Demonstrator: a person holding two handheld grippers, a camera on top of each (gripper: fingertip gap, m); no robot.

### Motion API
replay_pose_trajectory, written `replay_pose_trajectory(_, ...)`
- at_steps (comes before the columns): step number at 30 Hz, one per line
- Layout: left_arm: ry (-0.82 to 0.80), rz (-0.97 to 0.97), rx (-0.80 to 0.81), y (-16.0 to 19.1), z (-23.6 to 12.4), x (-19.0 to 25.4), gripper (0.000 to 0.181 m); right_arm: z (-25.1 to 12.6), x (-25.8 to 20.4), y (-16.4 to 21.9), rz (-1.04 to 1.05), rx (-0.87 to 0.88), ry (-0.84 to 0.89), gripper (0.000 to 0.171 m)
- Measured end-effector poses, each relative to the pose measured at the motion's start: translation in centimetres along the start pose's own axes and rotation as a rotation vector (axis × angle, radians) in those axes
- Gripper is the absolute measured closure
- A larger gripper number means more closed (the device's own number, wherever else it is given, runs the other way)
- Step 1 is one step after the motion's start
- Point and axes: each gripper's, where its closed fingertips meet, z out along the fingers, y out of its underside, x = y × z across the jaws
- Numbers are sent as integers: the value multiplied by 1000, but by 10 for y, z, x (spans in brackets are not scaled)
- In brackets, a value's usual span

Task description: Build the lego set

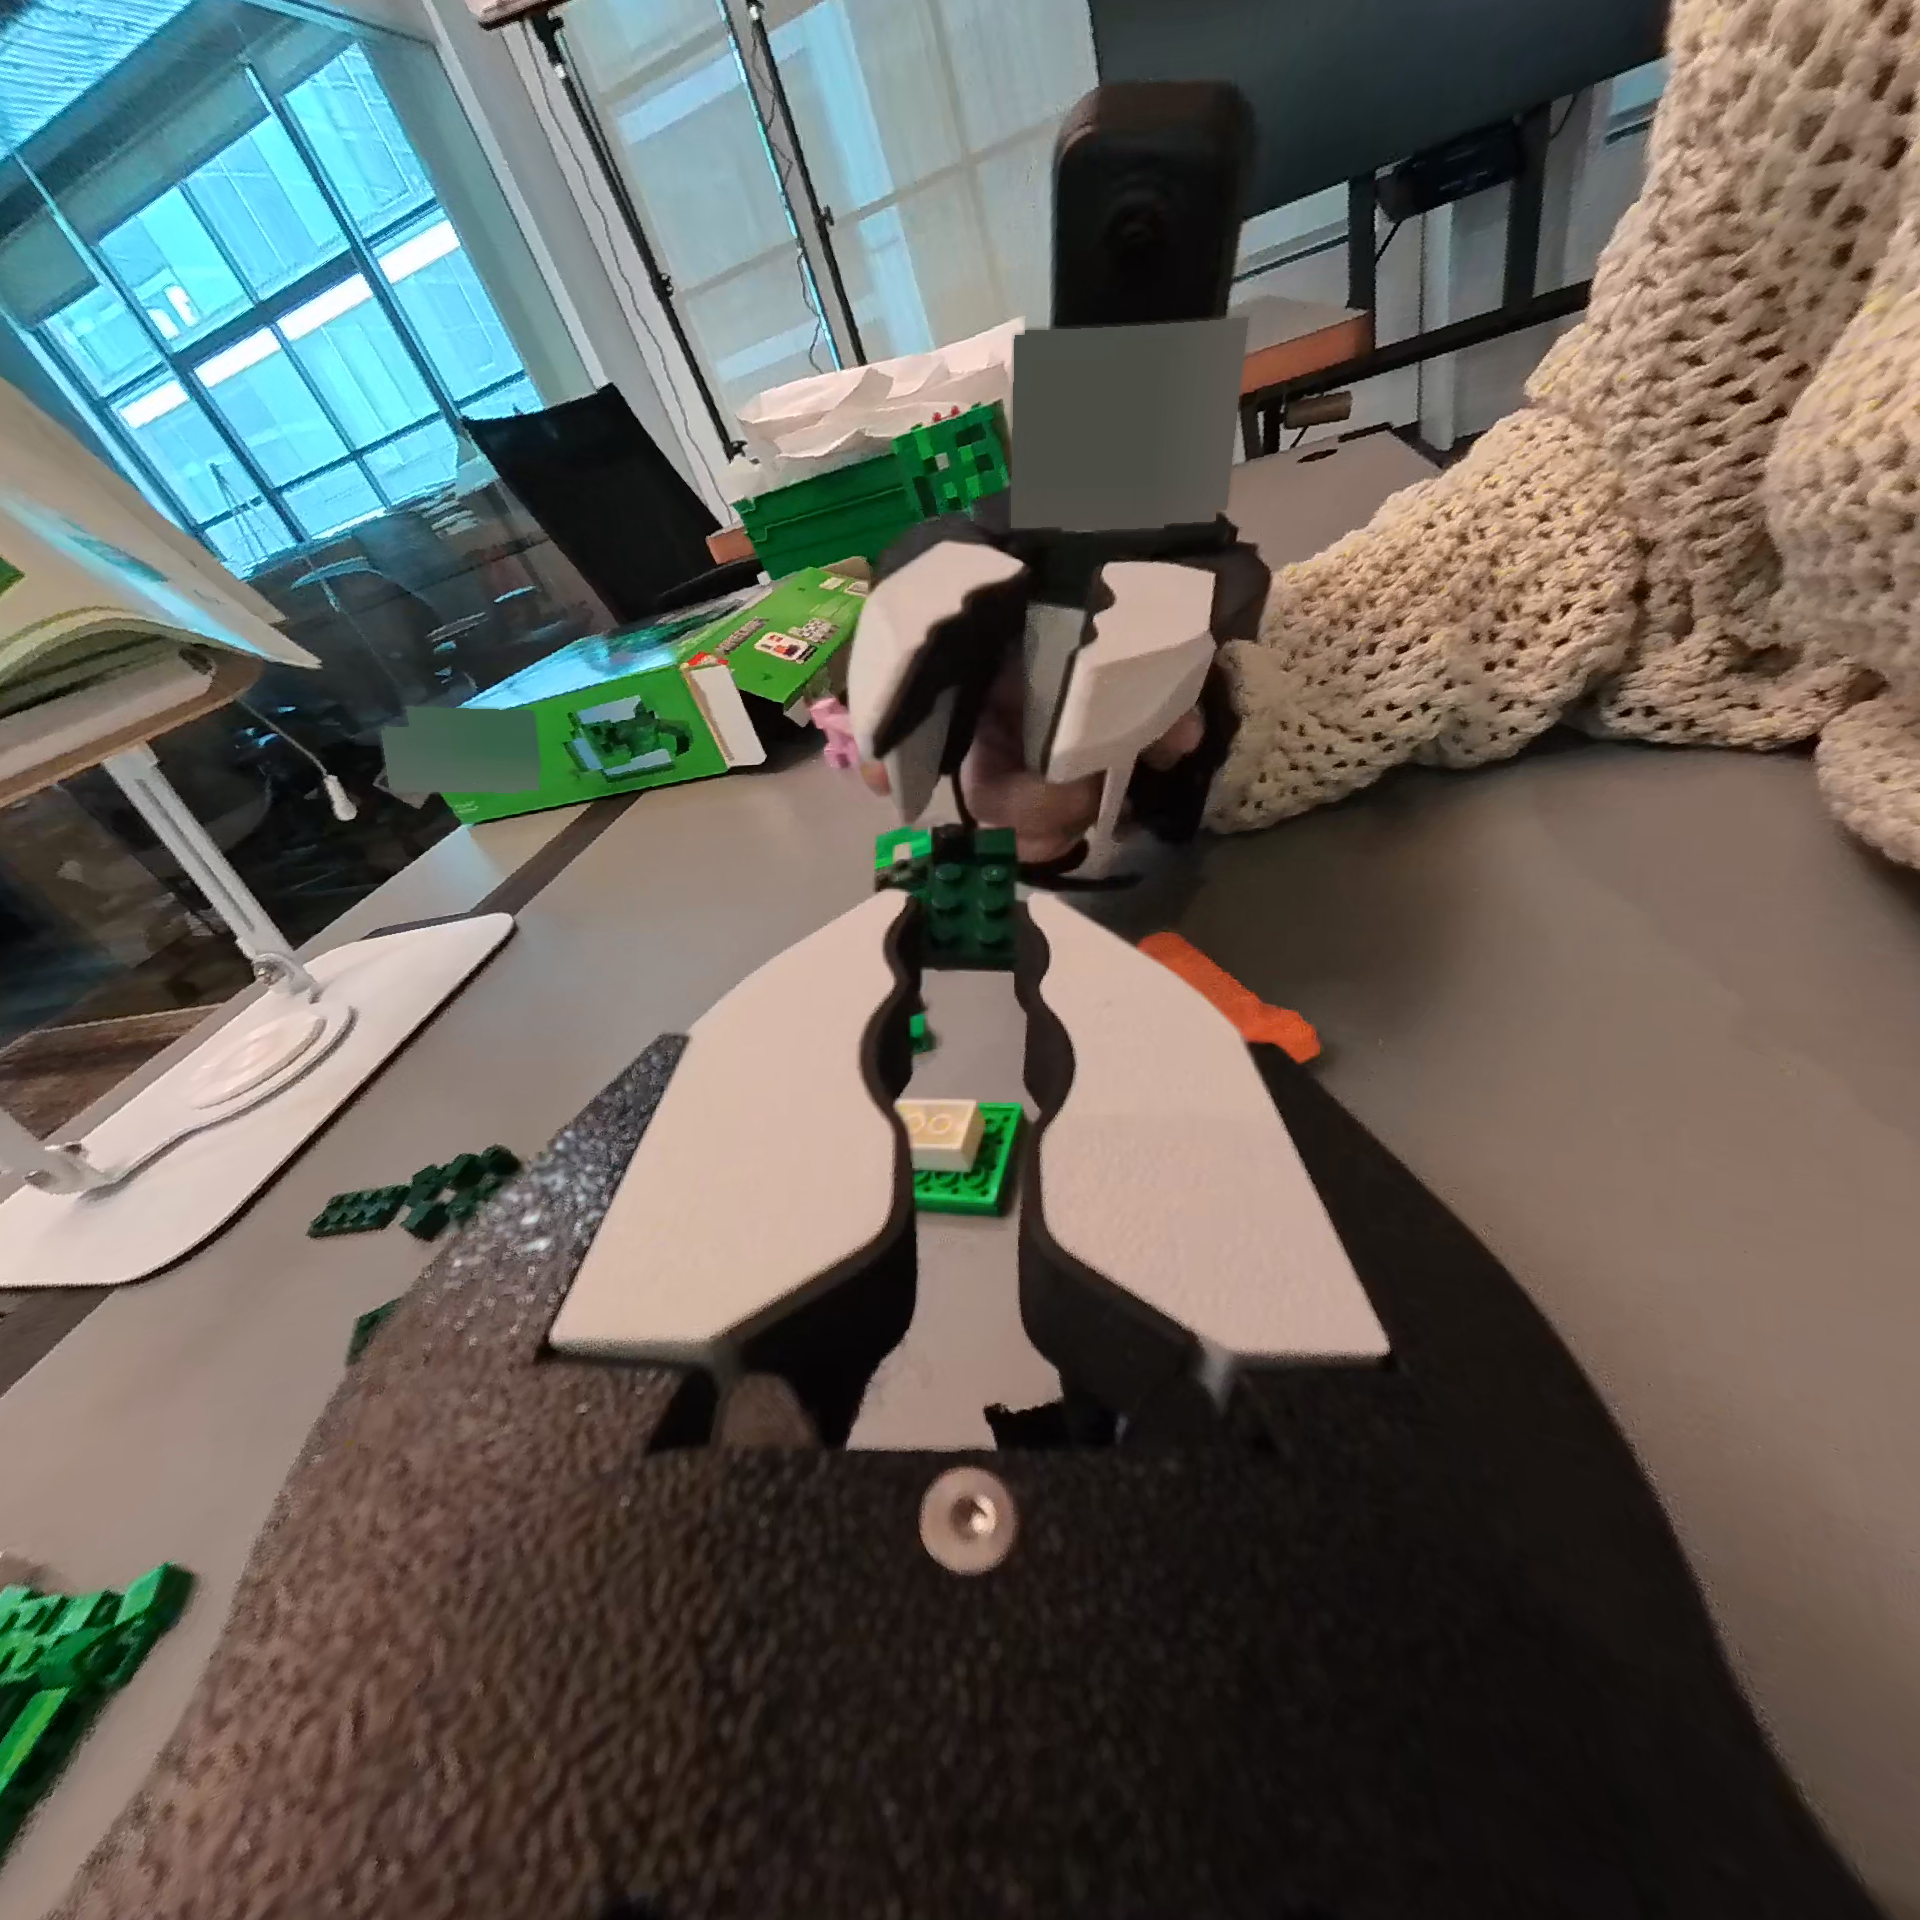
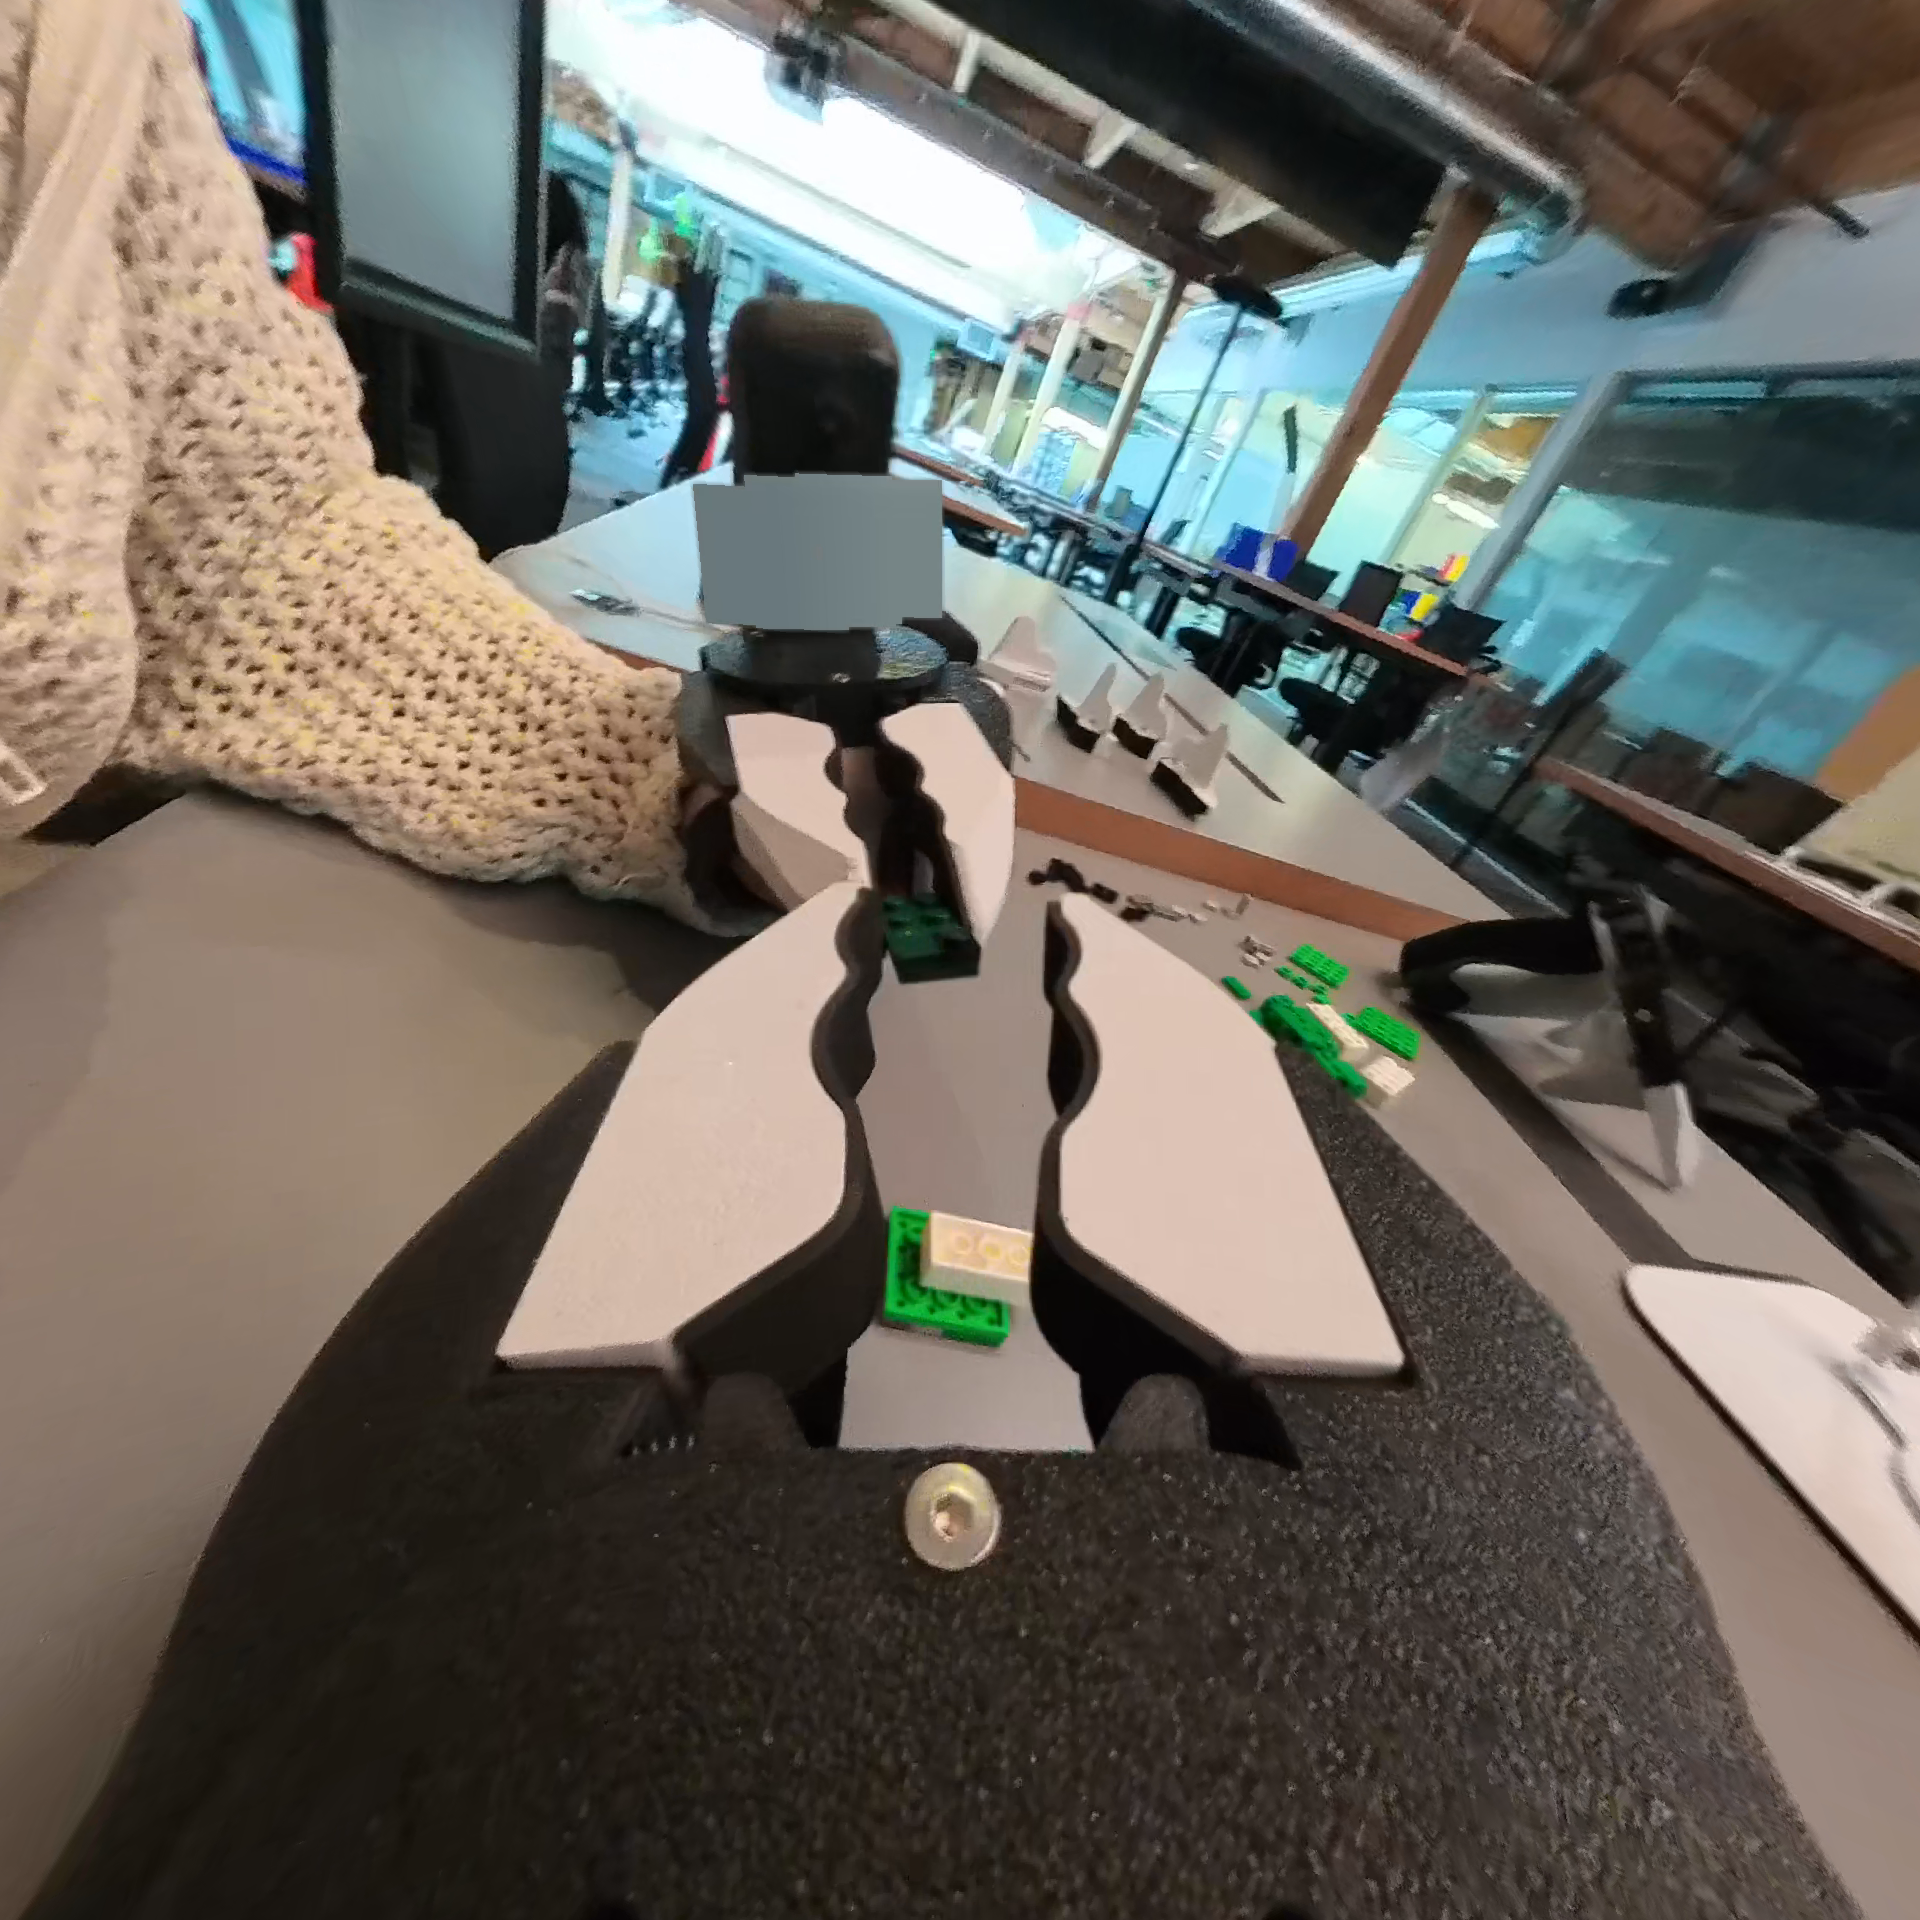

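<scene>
Gripping a dark green brick [image 1: 971,906], the left gripper [image 1: 966,914] is being held above the grey table [image 1: 1507,1039], its two fingers pressed on the sides of the piece so that the studded face is staying free. In the right wrist view the same brick [image 2: 928,938] is being seen at the tip of the far gripper, raised off the table.

The right gripper [image 2: 951,935] is being kept with its fingers spread and nothing between them; it is facing the left one, tip near tip. It is judged that this one is being made ready to take or to steady the brick, but this cannot be confirmed.

Under both grippers a small assembly is lying on the table: a bright green plate [image 1: 971,1169] with a white brick [image 1: 940,1127] already set on one part of it. Probably the dark green brick is being brought there to be pressed on, so it is being carried directly over this place.

More loose pieces are being kept aside for later steps: dark green plates [image 1: 416,1200] to the left, and a mixed green and white pile [image 2: 1335,1023] to the right. The green set box [image 1: 613,727] is lying open farther back. An orange tool [image 1: 1236,997] is resting beside the left gripper.
</scene>
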Motion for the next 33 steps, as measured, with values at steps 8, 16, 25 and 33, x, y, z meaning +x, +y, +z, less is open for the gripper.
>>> replay_pose_trajectory(8,-115,-68,-62,16,-18,-33,165,-1,43,15,51,-121,188,150)
replay_pose_trajectory(16,11,-52,-64,15,-19,-17,165,83,93,34,16,-371,-92,150)
replay_pose_trajectory(25,77,15,-120,24,-7,3,165,143,130,98,57,-628,-302,151)
replay_pose_trajectory(33,58,17,-130,26,-6,-1,165,100,137,123,35,-754,-246,153)
